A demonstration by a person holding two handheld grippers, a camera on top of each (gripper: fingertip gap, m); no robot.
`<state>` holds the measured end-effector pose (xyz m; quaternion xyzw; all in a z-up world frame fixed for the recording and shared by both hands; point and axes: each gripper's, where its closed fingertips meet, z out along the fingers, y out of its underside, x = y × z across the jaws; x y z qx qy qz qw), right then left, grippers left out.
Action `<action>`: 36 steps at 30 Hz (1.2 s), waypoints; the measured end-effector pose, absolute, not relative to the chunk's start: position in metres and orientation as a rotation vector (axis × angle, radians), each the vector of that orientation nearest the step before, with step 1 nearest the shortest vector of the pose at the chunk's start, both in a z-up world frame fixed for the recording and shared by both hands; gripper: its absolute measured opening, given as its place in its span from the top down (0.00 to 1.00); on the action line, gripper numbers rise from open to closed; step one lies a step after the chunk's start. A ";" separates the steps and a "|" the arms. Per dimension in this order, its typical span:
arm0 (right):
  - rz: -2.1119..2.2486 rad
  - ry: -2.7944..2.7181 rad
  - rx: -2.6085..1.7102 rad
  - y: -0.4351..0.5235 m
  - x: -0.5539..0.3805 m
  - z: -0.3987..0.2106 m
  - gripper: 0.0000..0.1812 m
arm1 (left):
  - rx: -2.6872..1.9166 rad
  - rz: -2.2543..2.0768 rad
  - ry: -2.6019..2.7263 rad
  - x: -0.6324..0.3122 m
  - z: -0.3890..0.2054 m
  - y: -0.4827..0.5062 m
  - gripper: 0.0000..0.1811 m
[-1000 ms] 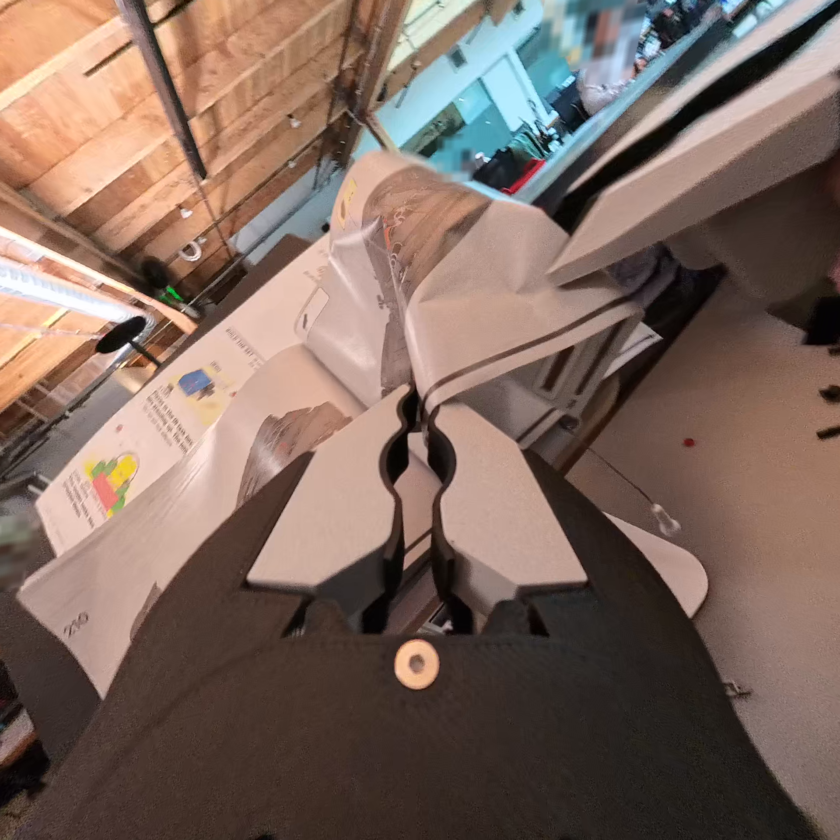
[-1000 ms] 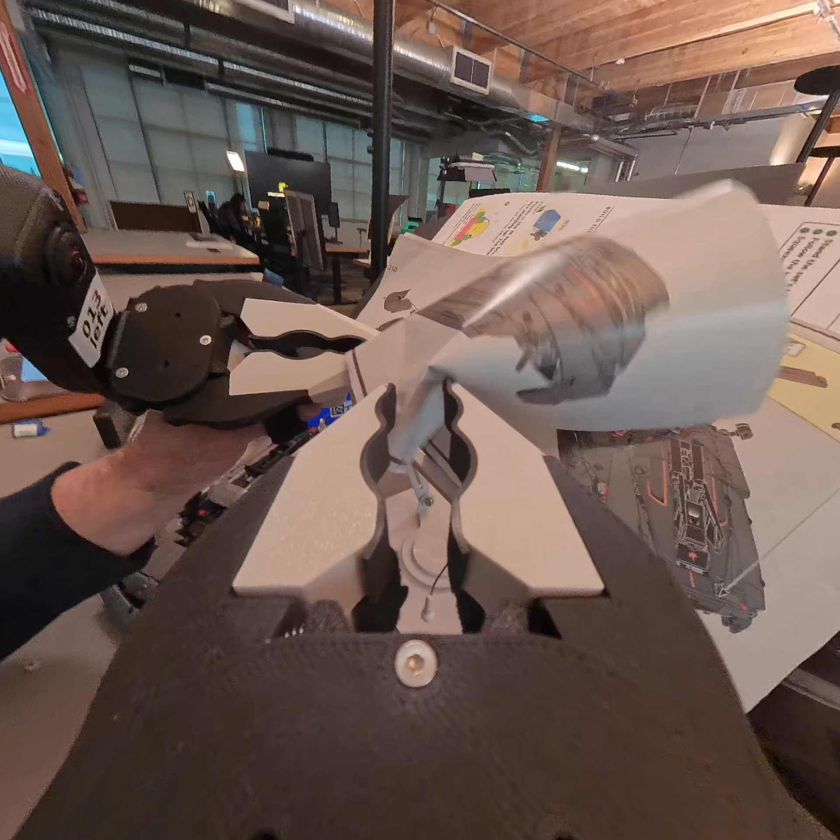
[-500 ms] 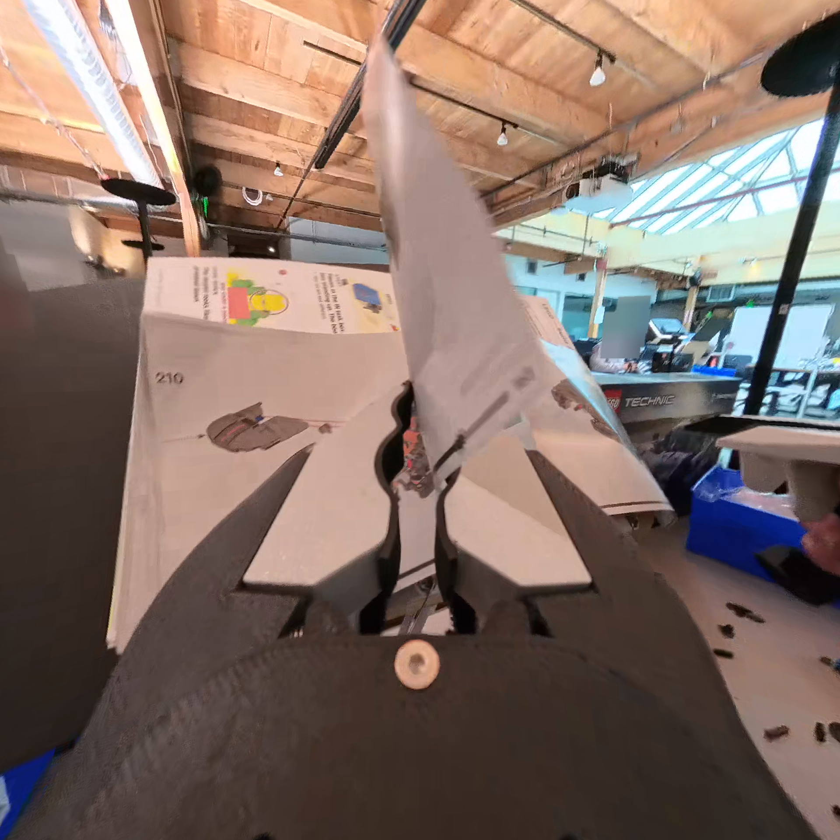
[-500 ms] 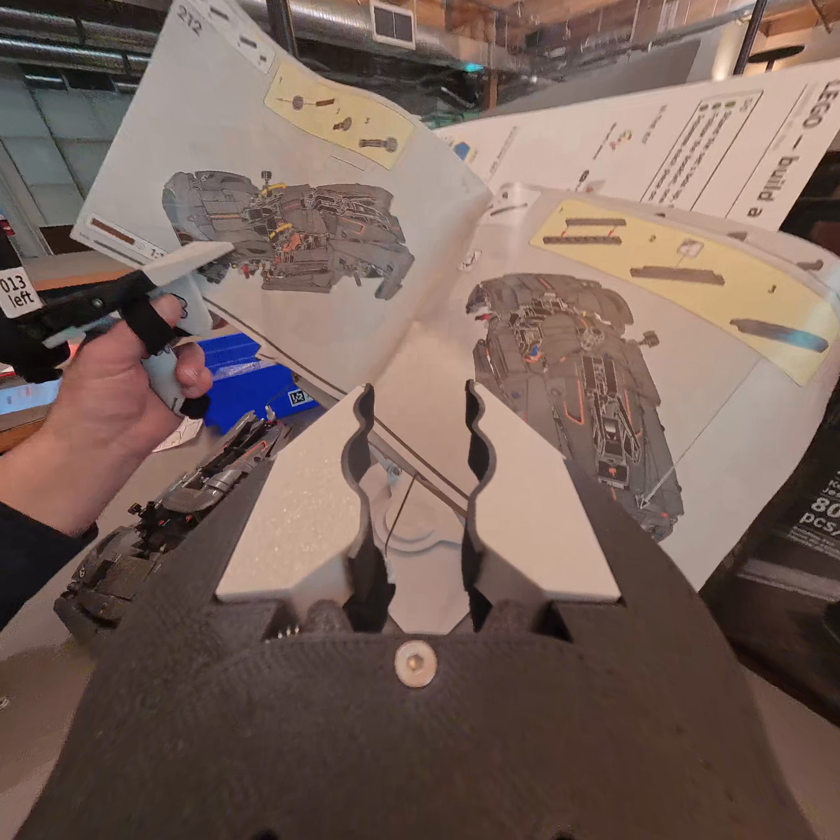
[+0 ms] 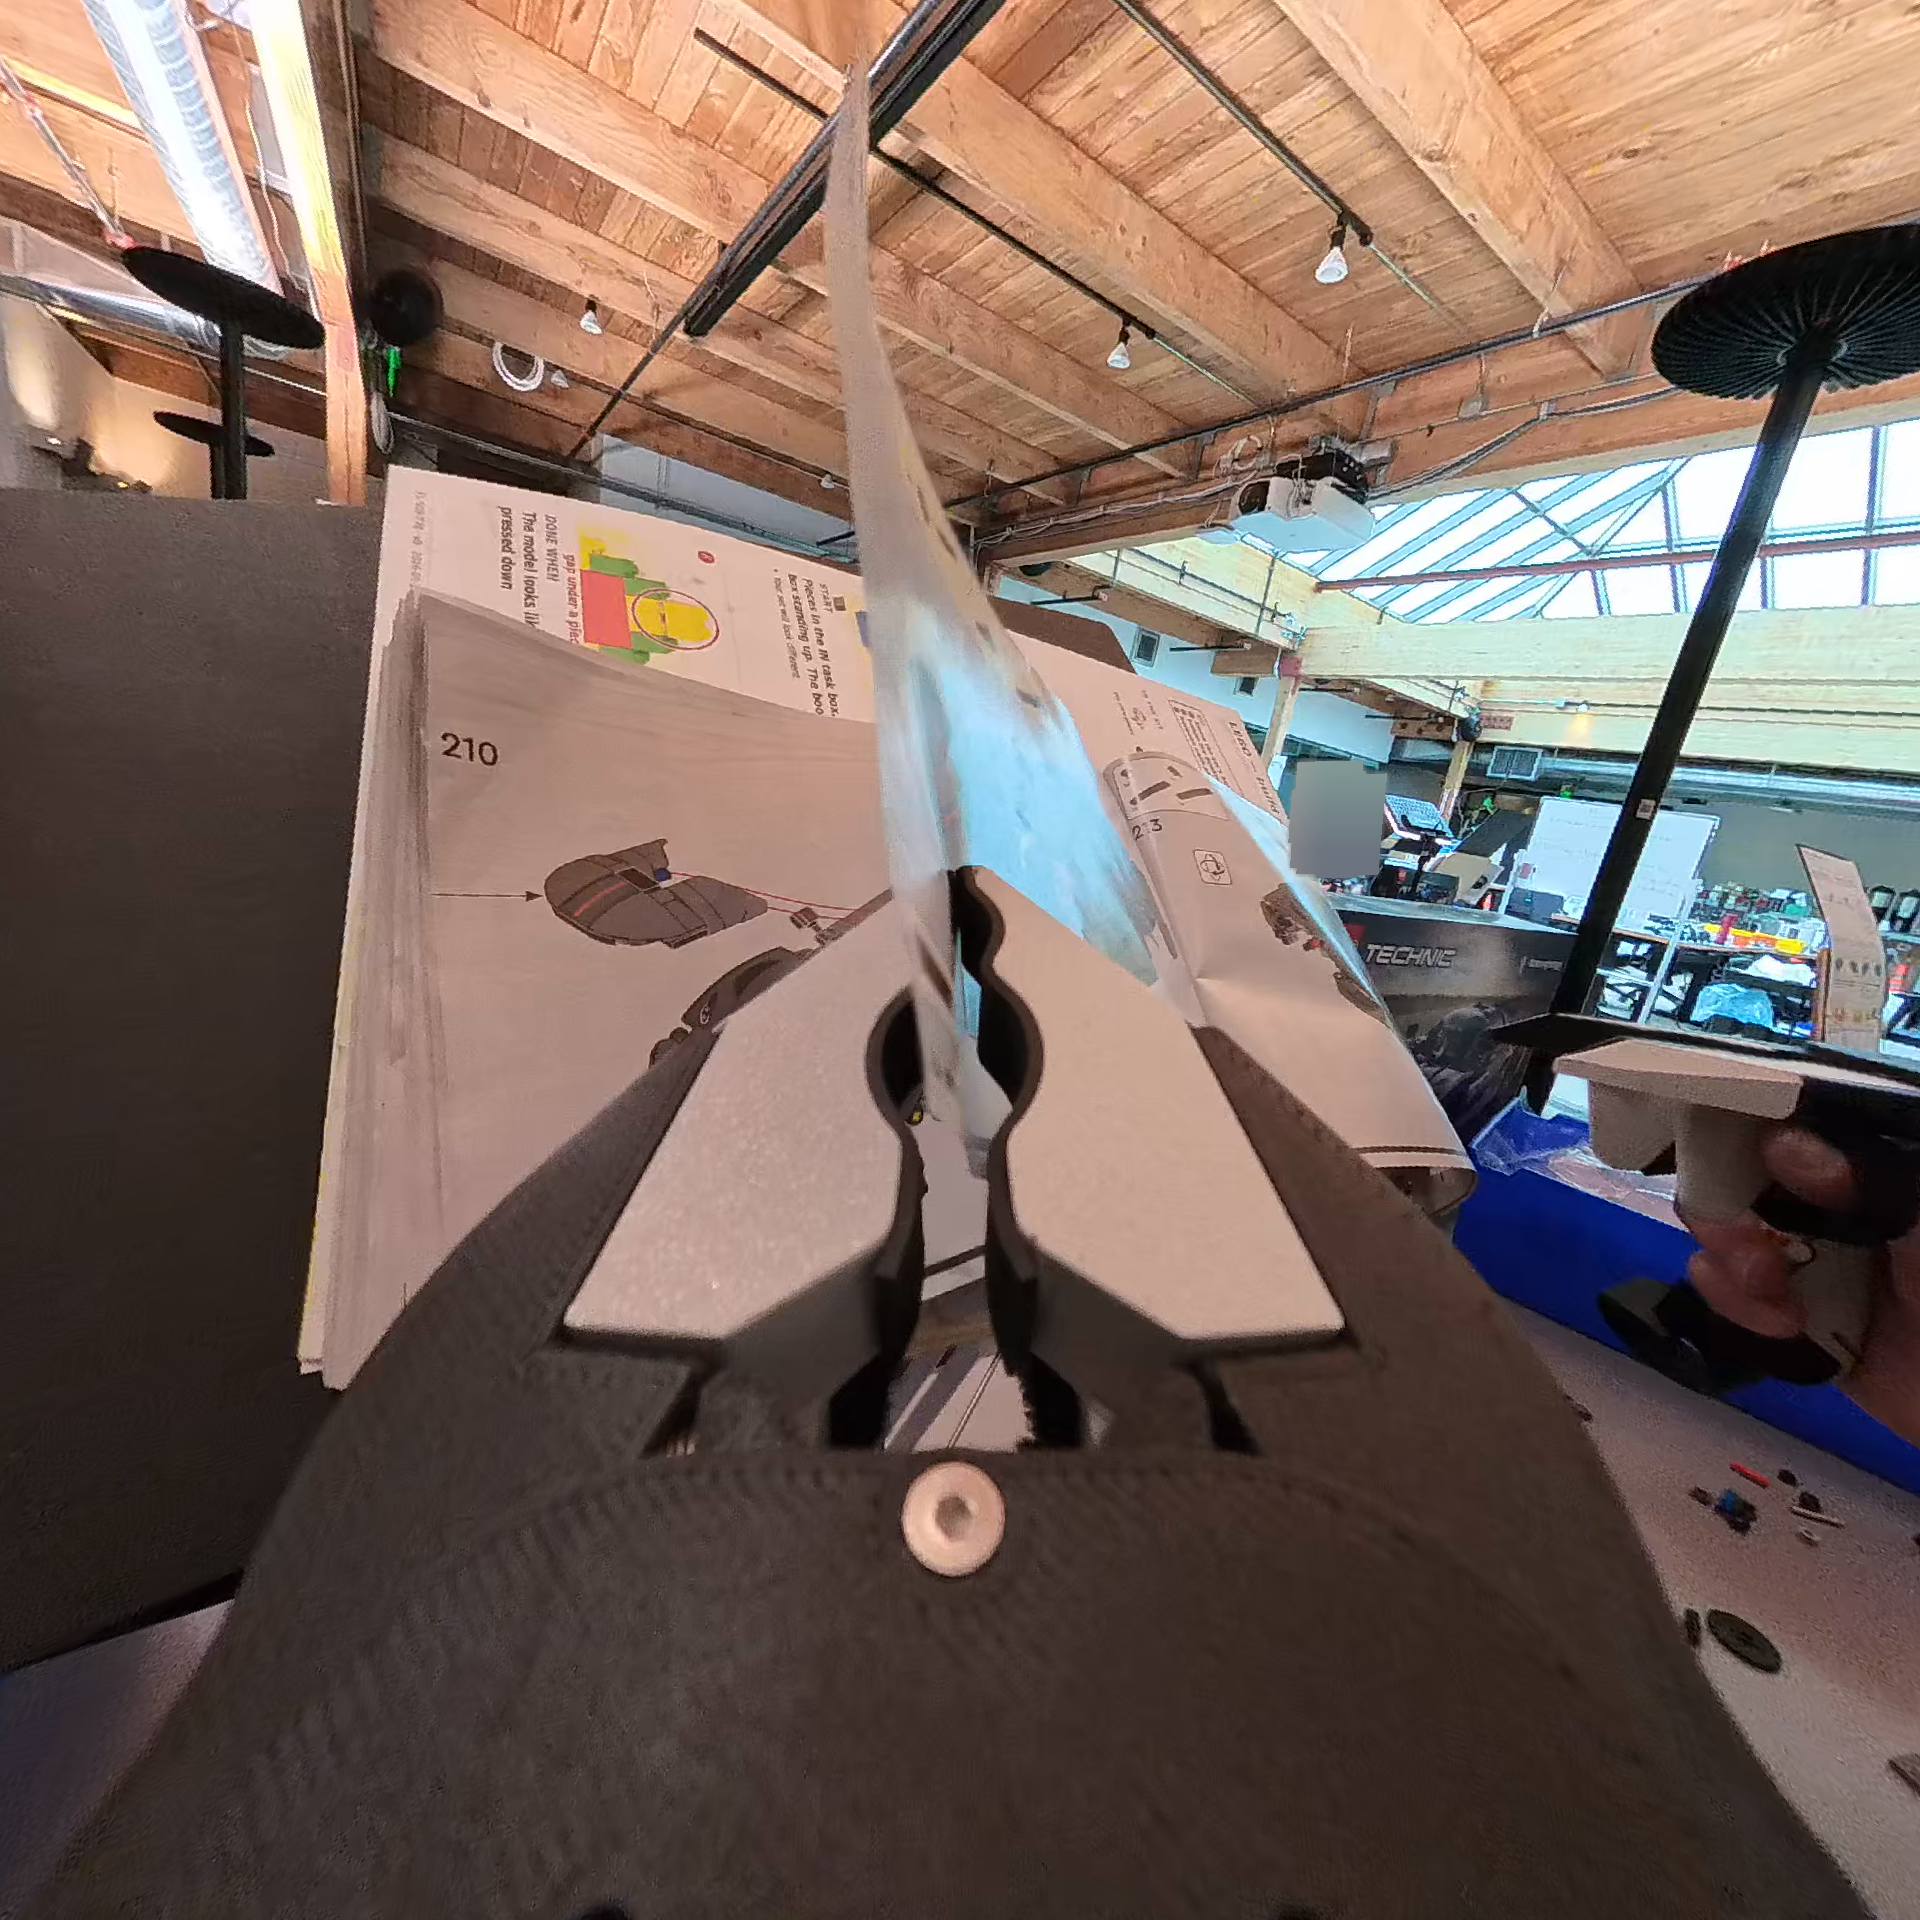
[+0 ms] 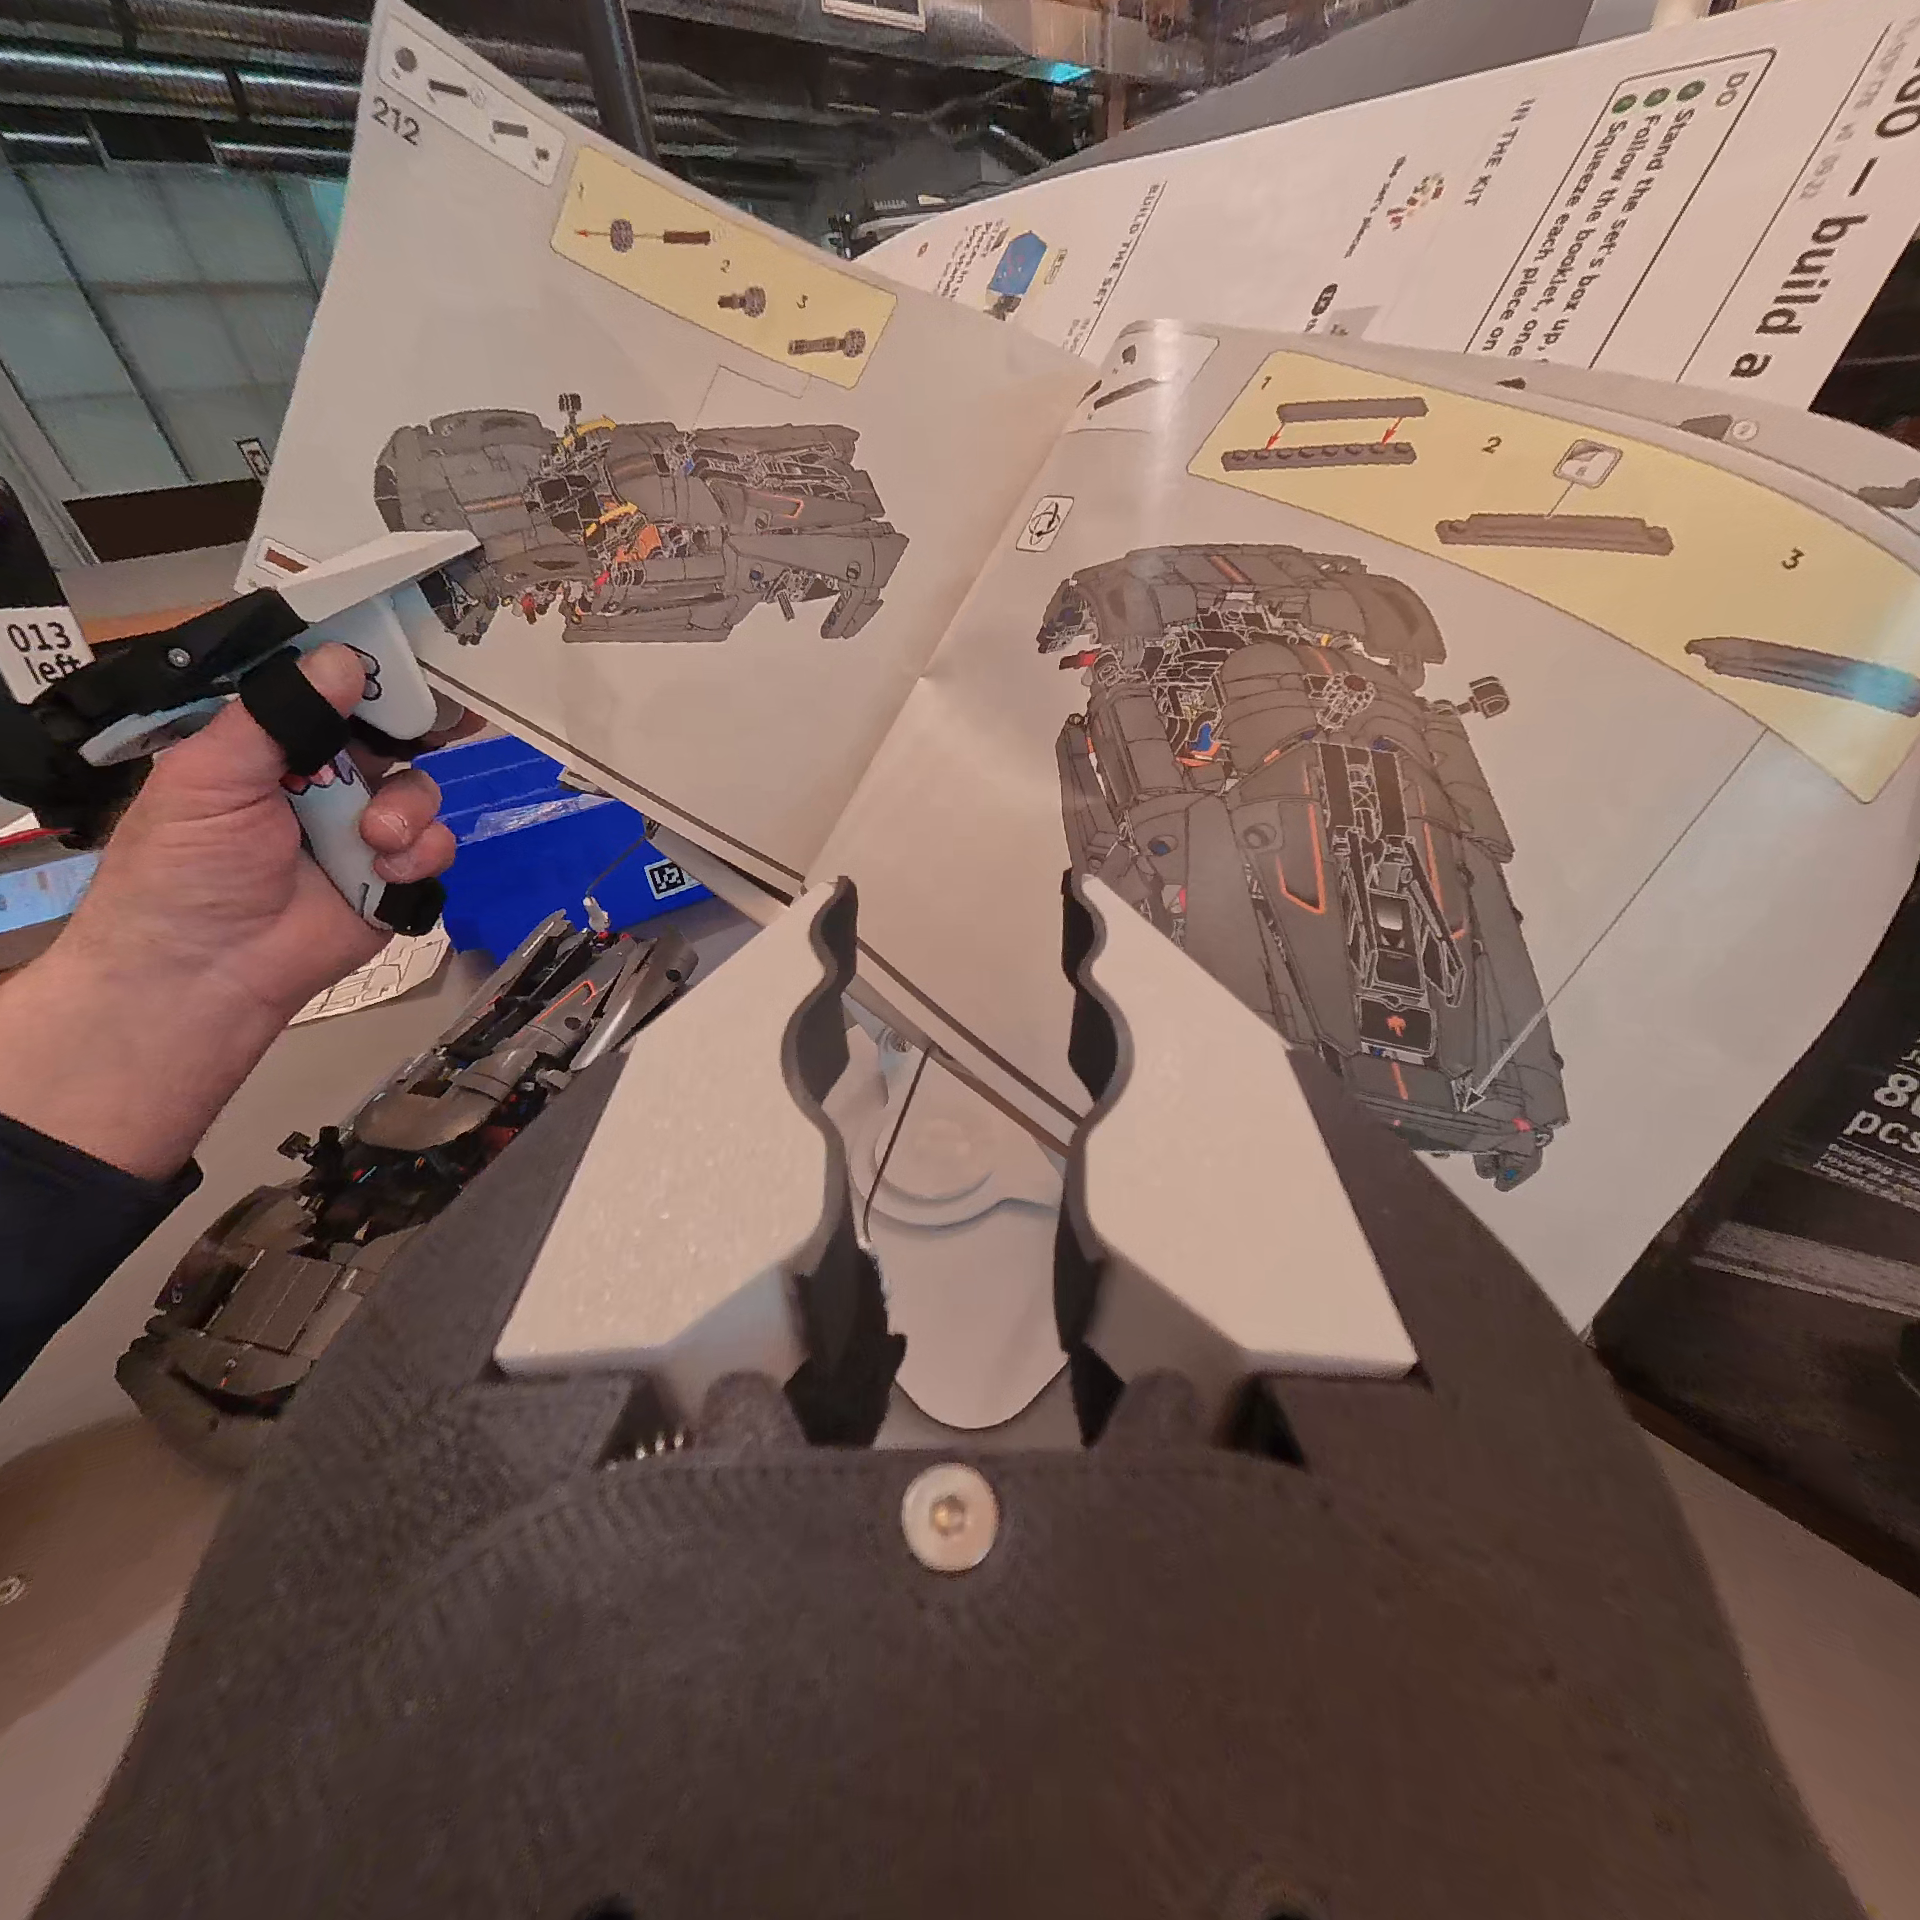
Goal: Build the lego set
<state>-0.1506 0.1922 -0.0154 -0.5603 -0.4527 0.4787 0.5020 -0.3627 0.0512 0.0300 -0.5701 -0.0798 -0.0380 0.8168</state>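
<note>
The instruction booklet (image 6: 1299, 790) stands open on a white stand (image 6: 935, 1174). My left gripper (image 5: 951, 883) is shut on the edge of one booklet page (image 5: 904, 582), which shows edge-on and blurred between the fingers. In the right wrist view the left gripper (image 6: 416, 561) holds that page (image 6: 665, 436) out to the left. My right gripper (image 6: 956, 894) is open and empty in front of the booklet's lower fold; it also shows at the right of the left wrist view (image 5: 1683, 1081). The dark grey lego car (image 6: 416, 1122) lies on the table below the left hand.
A blue bin (image 6: 530, 831) sits behind the car. A black set box (image 6: 1818, 1195) stands at the right. A large printed sheet (image 6: 1558, 187) stands behind the booklet. Small loose pieces (image 5: 1766, 1496) lie on the table at the right. The tips of one gripper are about 25 cm away from the tips of the other. To reach the dark grey lego car (image 6: 416, 1122) in a straight line is about 25 cm for my left fingers, about 35 cm for my right.
My right gripper has let go of the page and opened. My left gripper has kept hold of the page and swung it over to the left, laying a new spread open.
</note>
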 end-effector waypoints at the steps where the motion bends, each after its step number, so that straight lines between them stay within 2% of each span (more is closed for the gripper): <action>1: 1.156 -1.092 -1.352 0.193 -0.150 -0.015 0.79 | -1.219 -0.081 -0.168 -0.363 0.030 0.051 1.00; 36: 1.167 -1.111 -1.355 0.191 -0.149 -0.018 0.80 | -1.219 -0.100 -0.192 -0.372 0.027 0.046 1.00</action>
